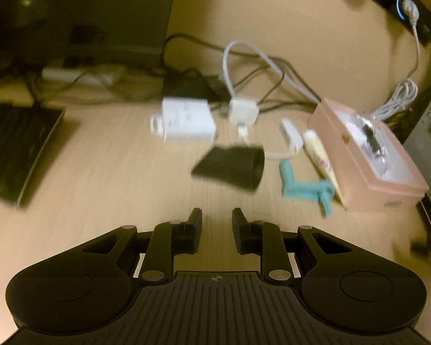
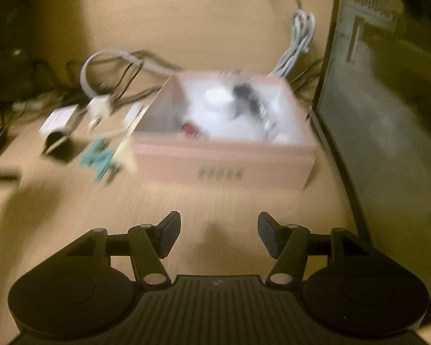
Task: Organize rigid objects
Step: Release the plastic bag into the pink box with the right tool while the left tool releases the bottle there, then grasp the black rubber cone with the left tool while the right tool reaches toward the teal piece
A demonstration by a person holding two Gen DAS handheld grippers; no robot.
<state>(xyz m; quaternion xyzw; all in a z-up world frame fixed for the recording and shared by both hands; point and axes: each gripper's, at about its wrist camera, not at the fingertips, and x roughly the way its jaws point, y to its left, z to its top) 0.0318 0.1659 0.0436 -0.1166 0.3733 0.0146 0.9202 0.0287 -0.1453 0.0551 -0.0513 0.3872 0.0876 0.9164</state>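
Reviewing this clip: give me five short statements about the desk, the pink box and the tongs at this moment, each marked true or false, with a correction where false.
1. The pink box is open on top, with things inside. True.
2. The teal plastic piece lies inside the box. False: it lies on the desk, outside the box, by its side wall.
3. The right tongs are open with nothing between them. True.
4. The left tongs grip the black cone-shaped piece. False: they hold nothing; the piece lies on the desk ahead of them.
5. The white adapter lies on the desk outside the box. True.
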